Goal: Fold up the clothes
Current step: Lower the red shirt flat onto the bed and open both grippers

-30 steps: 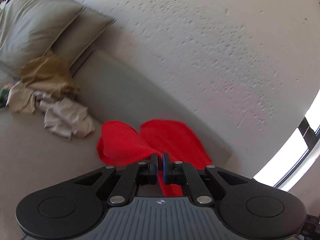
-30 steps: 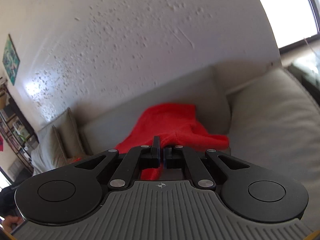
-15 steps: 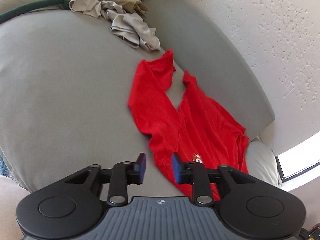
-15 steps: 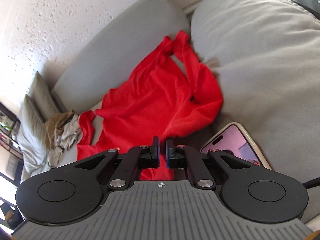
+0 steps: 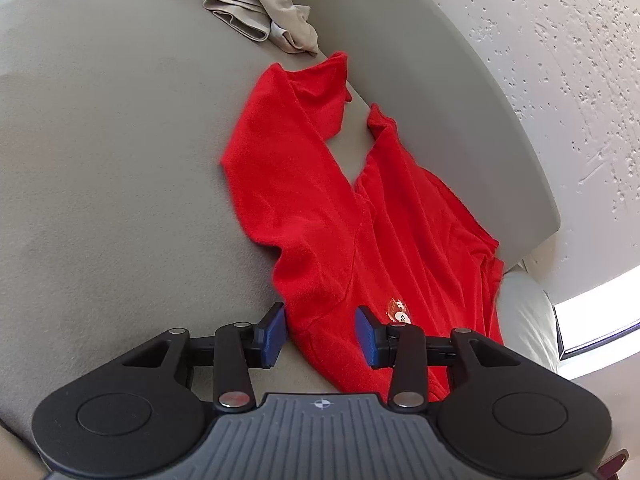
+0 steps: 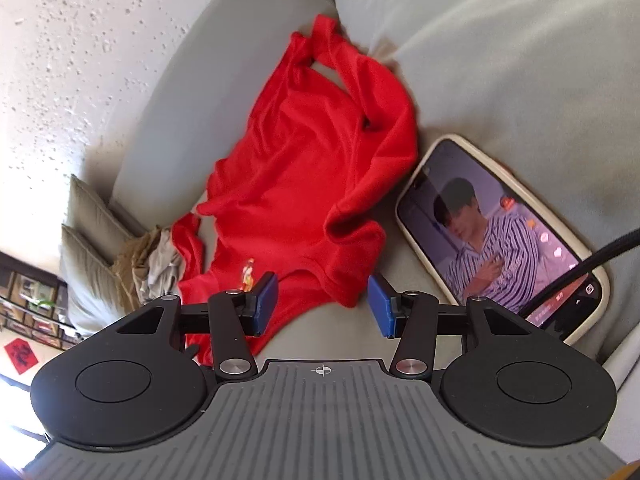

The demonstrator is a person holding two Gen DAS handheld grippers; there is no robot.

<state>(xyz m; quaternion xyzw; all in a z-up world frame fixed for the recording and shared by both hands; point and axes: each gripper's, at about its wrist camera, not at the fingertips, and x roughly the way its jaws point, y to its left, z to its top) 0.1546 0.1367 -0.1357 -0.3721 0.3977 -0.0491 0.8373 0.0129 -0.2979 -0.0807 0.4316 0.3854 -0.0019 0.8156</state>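
Here the left gripper (image 5: 320, 330) hangs over the near hem of a red shirt (image 5: 360, 208), its blue pads (image 5: 275, 334) spread wide with nothing between them. The shirt lies loose and rumpled on the grey sofa (image 5: 100, 160), its upper part running up against the backrest, with a small printed emblem (image 5: 398, 312) showing just beyond the right-hand pad. Farther along the seat, well apart from the shirt, sits a heap of beige clothes (image 5: 260, 12).

The right gripper (image 6: 323, 304) is likewise parted and empty, poised above the shirt's (image 6: 312, 168) near edge, where a fold of red cloth bulges between the two pads without touching either. Just beside the shirt on the right lies a phone (image 6: 500, 232) in a pale case, screen lit, with a black cable (image 6: 572, 272) crossing its lower corner. Two grey cushions (image 6: 88, 216) stand at the far left, with the beige heap against them.
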